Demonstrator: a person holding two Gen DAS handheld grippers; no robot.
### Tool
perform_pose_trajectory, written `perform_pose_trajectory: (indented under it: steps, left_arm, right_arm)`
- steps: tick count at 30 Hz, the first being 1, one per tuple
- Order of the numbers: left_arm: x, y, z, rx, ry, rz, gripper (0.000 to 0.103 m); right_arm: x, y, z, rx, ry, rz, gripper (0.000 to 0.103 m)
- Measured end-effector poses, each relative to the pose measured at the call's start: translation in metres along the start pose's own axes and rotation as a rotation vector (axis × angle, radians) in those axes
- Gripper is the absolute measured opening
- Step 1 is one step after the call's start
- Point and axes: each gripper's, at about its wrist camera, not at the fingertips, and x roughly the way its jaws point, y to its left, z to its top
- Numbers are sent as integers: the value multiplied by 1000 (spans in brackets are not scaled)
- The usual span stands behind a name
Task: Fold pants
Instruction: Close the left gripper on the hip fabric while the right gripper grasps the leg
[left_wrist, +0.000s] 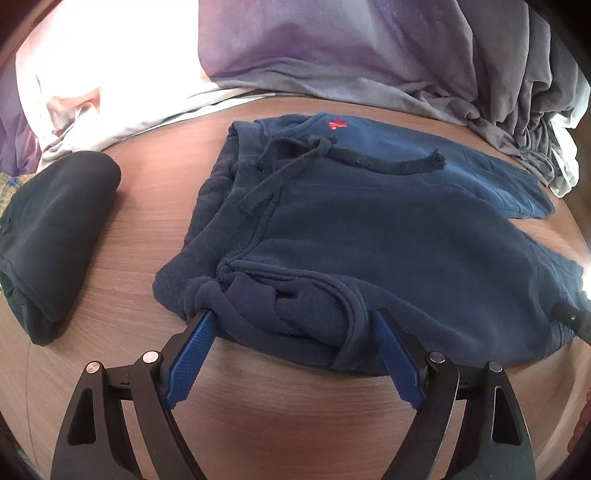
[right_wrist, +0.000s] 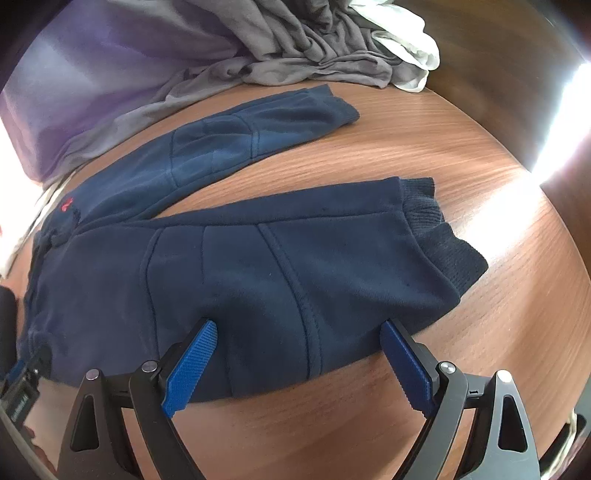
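The pants (left_wrist: 369, 229) are navy blue fleece joggers lying flat on a wooden table (left_wrist: 155, 236), waistband toward the left gripper and ribbed cuffs toward the right. A dark drawstring (left_wrist: 373, 158) trails loose across the front below the waistband, and a small red logo (left_wrist: 337, 124) sits near the top edge. The near waistband corner is bunched and rolled into thick folds. In the right wrist view the two legs are apart in a V: the far leg (right_wrist: 236, 136) runs toward a pile of gray cloth (right_wrist: 306, 48), and the near leg (right_wrist: 295, 273) ends in a dark ribbed cuff (right_wrist: 439, 236), with stitched seams curving across the thigh. The left gripper (left_wrist: 291, 317) has its blue fingers (left_wrist: 190, 354) spread wide, one on each side of the bunched waistband corner, tips at the fabric's edge but not pinching it. The right gripper (right_wrist: 295, 328) also has its blue fingers (right_wrist: 192, 365) spread wide around the near edge of the closer leg, not clamped on it. A folded black garment (left_wrist: 55, 229) lies on the table to the left of the pants, apart from them, and white cloth (left_wrist: 110, 92) lies behind it.
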Motion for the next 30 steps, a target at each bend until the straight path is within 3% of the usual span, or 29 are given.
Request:
perform_pose_trajectory:
  steps: [5,7,11,13,16,21,23,30]
  left_arm:
    - [4,3,0,-19,8,-12,85]
    - [5,4,-1,-34,15,-39,77]
    - [2,3,-1,-26,9,-63,62]
    - [0,1,-2,-20,5,-79,48]
    - [-2,-4,-1,-3,-3,-88,37]
    - [-8,-6,-1,14,-8,-82,32]
    - [-10,-6,-1,17,-6,-74,32]
    - [-31,-6,-5,53,-21,-55,30]
  right_arm:
    - [4,1,2,-2,-9,-21,91]
    - [5,2,3,-7,-11,-28,90]
    - [4,1,4,-16,-24,-54,76]
    - [2,-1,4,-7,-31,-56,68]
    - [0,-7,4,10,-46,-55,53]
    - [-2,-12,6,10,-61,-20,21]
    - [-5,-12,6,9,-64,2,14]
    - [-18,-14,1,5,-83,27,9]
